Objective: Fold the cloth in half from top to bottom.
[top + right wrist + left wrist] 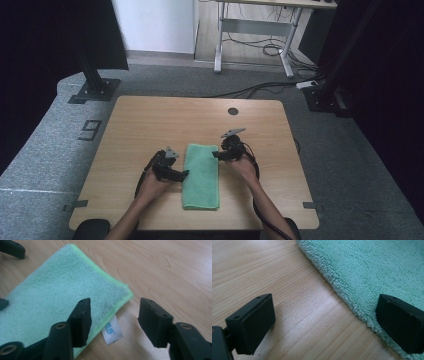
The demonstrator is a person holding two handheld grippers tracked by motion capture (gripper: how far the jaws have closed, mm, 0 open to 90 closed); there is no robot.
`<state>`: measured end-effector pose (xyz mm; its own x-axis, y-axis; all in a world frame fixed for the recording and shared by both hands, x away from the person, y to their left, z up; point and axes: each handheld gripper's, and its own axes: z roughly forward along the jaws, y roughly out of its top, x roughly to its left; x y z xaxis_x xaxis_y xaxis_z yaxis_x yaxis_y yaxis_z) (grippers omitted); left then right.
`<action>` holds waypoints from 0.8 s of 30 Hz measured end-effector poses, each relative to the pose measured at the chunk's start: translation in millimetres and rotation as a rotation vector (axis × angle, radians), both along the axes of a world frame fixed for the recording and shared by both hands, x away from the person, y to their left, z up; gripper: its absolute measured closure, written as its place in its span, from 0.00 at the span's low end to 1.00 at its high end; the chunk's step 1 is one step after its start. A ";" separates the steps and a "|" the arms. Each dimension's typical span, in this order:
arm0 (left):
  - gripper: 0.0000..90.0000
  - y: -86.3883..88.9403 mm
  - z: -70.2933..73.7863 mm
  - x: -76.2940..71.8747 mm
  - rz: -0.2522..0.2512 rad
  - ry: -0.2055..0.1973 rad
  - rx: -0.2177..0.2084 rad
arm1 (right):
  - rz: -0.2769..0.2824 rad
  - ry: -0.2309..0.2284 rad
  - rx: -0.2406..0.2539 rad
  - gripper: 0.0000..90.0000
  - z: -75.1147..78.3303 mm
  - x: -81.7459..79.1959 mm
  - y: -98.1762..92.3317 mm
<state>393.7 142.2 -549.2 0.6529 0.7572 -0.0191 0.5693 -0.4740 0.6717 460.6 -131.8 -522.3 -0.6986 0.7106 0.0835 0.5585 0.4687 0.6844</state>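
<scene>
Lying folded lengthwise on wooden table (145,120), slightly toward near edge: one green towel (201,176), long axis running away from person. Seen from high view: whole towel outline, both forearms entering from bottom, one grey three-cornered plate on each gripper. Seen closer in left gripper view: looped pile of towel (372,267) and its fuzzy left edge crossing diagonally; wood grain beneath. Seen in right gripper view and not in the others: white label (112,332) poking out from under towel (57,295) corner, bright green stitched hem, corner of cloth lying flat on wood.

Left gripper (170,169): at towel's left edge, about mid-length, hand low on table, forearm angled inward. Jaws spread wide in left gripper view (327,325); one jaw over bare wood, other over towel margin; nothing pinched. Contact of pads with table or cloth not resolvable.

Right gripper (231,149): at towel's right edge near far corner, wrist bent inward. Jaws roughly half spread in right gripper view (113,320), straddling corner and label; one jaw over cloth, other over bare wood; pads not pressing on anything.

Count: towels 1; labels 1; grippers 2; hands 2; tables 1.
</scene>
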 end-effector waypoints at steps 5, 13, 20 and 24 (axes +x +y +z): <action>0.03 0.2 0.1 0.0 -0.002 0.001 0.003 | 0.002 -0.010 -0.022 0.53 -0.3 6.6 1.5; 0.03 0.1 0.1 0.0 -0.001 0.001 0.002 | 0.008 -0.008 -0.037 0.61 -5.2 17.5 12.2; 0.03 0.1 0.1 0.0 -0.001 0.001 0.002 | 0.008 0.008 -0.061 0.66 -12.6 25.4 18.0; 0.03 0.1 0.1 0.0 -0.001 0.001 0.002 | 0.006 -0.005 -0.082 0.54 -13.4 25.8 18.1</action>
